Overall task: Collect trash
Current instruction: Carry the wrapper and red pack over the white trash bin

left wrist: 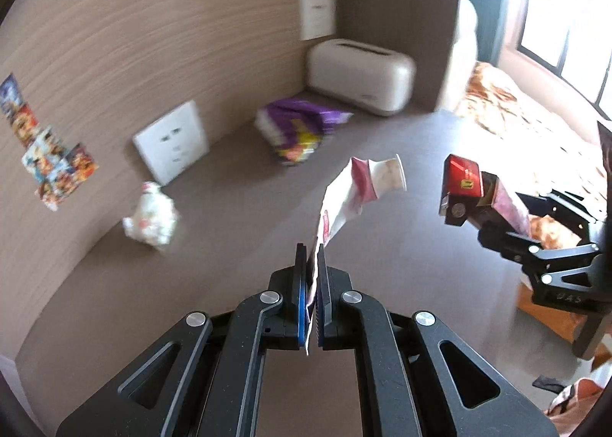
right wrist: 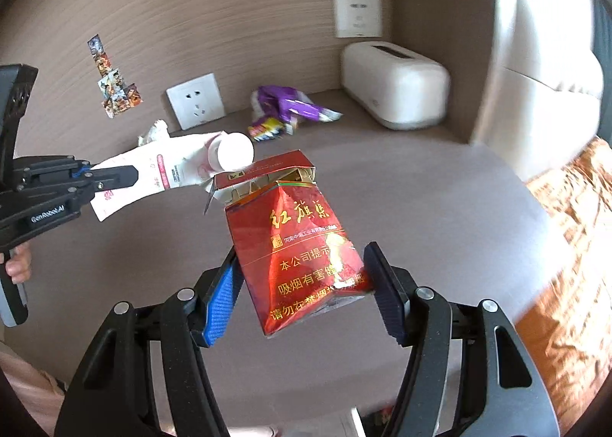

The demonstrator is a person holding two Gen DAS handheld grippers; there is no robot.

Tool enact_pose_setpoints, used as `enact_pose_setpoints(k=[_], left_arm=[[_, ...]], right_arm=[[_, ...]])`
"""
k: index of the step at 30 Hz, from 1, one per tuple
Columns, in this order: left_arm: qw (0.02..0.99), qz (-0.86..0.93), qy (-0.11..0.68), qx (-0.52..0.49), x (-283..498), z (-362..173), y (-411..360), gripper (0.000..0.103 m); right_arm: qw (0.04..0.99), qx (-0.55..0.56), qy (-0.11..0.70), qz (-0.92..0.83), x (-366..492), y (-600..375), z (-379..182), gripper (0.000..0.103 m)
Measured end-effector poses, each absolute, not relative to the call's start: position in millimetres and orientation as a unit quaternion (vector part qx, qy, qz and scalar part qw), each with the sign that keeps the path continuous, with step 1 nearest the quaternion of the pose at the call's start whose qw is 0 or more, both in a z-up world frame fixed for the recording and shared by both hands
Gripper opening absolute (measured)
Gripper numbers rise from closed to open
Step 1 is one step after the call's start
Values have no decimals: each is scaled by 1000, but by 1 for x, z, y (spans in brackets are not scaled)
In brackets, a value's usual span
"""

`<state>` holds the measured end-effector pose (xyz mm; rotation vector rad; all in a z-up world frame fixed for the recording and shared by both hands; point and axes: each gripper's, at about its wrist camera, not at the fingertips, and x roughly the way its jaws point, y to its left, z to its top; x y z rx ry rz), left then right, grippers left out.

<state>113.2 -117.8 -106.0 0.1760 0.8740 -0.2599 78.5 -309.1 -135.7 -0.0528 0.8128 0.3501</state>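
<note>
Left wrist view: left tool (left wrist: 313,251) pressed together on the tail of a flattened white-and-pink pouch (left wrist: 344,203), which sticks up and away from the fingers, its capped spout end in the air above the brown bench (left wrist: 229,265). To the right, the right tool (left wrist: 478,219) holds a crushed red cigarette pack (left wrist: 464,177), also off the bench and near the pouch's spout end. On the bench by the wall: a crumpled white tissue (left wrist: 151,217) at left, a purple-and-yellow wrapper (left wrist: 300,127) further back, a cream tissue box (left wrist: 361,75) in the corner. White wall socket (left wrist: 172,140) and stickers (left wrist: 49,154) on the wood-look wall; bed (left wrist: 497,100) at right edge, blurred. Right wrist view: right tool (right wrist: 302,265) pinching the cigarette pack (right wrist: 298,242) at its lower half between blue-padded fingers, pack dented, lid flipped open at top, held above the bench (right wrist: 440,226). Left tool (right wrist: 126,177) comes in from the left clamping the pouch (right wrist: 172,169), whose round white cap sits just behind the pack's lid. Tissue (right wrist: 155,133) under the socket (right wrist: 195,100), wrapper (right wrist: 283,108) mid-back, tissue box (right wrist: 394,93) in corner, stickers (right wrist: 114,85) on wall.
</note>
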Motion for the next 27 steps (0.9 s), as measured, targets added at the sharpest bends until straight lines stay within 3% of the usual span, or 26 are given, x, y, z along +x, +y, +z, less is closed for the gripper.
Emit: enact_pose_setpoints(k=[15, 27], left_arm=[[842, -293, 421, 167, 46, -129, -306, 3], [774, -385, 443, 236, 20, -202, -420, 3]], right_arm=[[899, 29, 437, 25, -34, -459, -152, 64], [871, 46, 485, -58, -87, -524, -215, 64]])
